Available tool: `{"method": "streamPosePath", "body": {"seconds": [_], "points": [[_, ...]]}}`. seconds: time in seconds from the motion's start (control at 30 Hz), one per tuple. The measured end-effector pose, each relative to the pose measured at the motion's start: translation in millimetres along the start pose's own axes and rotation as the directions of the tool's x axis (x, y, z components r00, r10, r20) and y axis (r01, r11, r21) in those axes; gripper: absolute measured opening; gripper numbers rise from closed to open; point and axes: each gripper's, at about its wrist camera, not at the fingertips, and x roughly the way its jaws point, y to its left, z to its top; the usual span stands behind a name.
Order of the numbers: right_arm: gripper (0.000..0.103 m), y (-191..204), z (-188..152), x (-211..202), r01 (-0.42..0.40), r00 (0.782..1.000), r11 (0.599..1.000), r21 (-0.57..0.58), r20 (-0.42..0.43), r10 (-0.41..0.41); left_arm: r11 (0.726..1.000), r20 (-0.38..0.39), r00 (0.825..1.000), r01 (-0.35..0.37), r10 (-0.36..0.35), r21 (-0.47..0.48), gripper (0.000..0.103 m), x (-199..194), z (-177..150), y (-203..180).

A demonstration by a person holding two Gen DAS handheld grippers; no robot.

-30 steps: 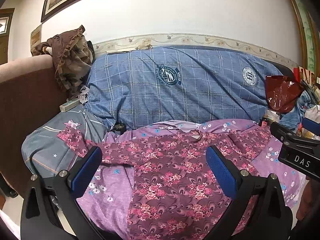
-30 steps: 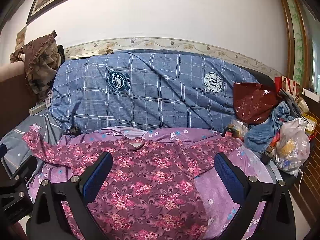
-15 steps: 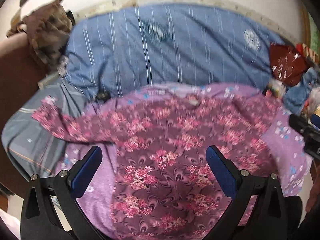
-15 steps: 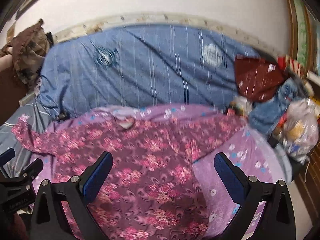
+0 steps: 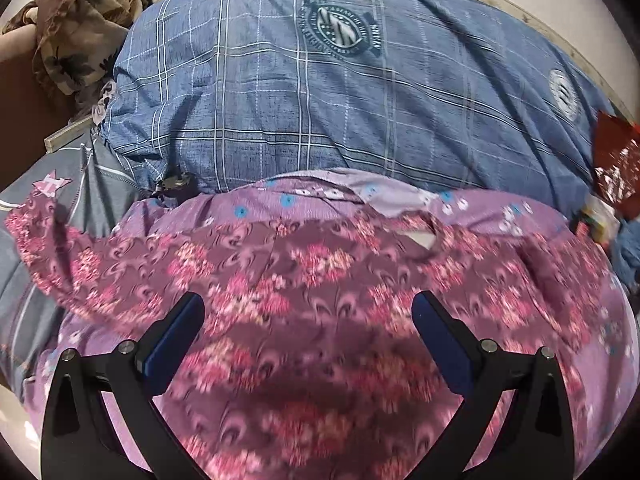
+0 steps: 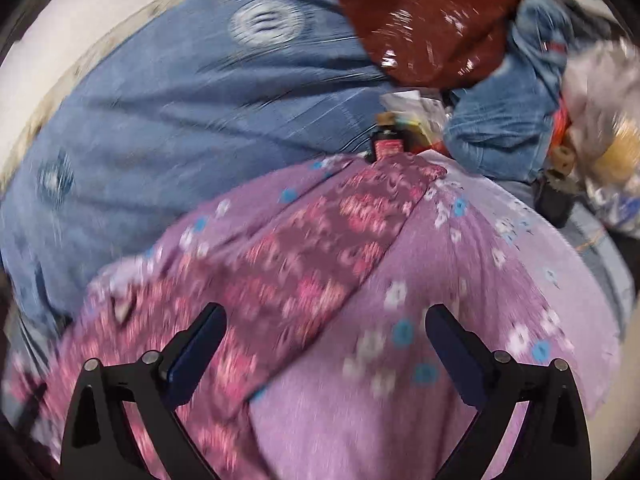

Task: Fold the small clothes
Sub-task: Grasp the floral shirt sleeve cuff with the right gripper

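A maroon floral shirt (image 5: 320, 296) lies spread flat on a lilac flowered sheet (image 5: 460, 200), sleeves out to both sides, collar toward the blue quilt. My left gripper (image 5: 308, 332) hovers open just above the shirt's chest, nothing between its blue pads. In the right wrist view the shirt's right sleeve (image 6: 320, 240) runs diagonally up to its cuff. My right gripper (image 6: 326, 344) is open low over the sleeve's edge and the lilac sheet (image 6: 460, 300). That view is motion-blurred.
A blue plaid quilt (image 5: 320, 92) is heaped behind the shirt. A brown ruffled cloth (image 5: 76, 32) hangs at the back left. A dark red bag (image 6: 424, 20), folded jeans (image 6: 508, 112), small bottles (image 6: 386, 144) and a plastic bag (image 6: 600, 100) crowd the right side.
Both grippers have dropped and moved forward toward the shirt. The right one has also swung right, over the right sleeve. Both stay open.
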Motion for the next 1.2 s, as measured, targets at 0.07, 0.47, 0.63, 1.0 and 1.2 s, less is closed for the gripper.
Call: {"method": "streamPosePath", "body": {"seconds": [0.07, 0.47, 0.63, 1.0, 1.2], "points": [[0.09, -18, 19, 21, -0.027, 1.0, 0.997, 0.07, -0.003, 0.027, 1.0, 0.022, 1.0, -0.012, 0.012, -0.014, 0.103, 8, 0, 3], [0.06, -93, 85, 126, 0.034, 0.999, 0.932, 0.36, -0.048, -0.018, 0.998, 0.029, 0.998, -0.062, 0.061, 0.012, 0.103, 47, 9, 11], [0.041, -112, 90, 163, -0.018, 0.998, 0.902, 0.432, -0.052, 0.045, 0.996, 0.019, 0.996, -0.085, 0.085, 0.029, 0.103, 60, 9, 10], [0.005, -36, 91, 73, -0.281, 0.958, 0.908, 0.311, 0.142, 0.248, 0.992, 0.043, 0.994, -0.101, 0.105, -0.073, 0.103, 47, 18, 45], [0.005, 95, 63, -2, -0.492, 0.868, 0.863, 0.109, 0.127, 0.479, 0.981, 0.082, 0.986, -0.132, 0.144, -0.146, 0.103, 24, 23, 92]]}}
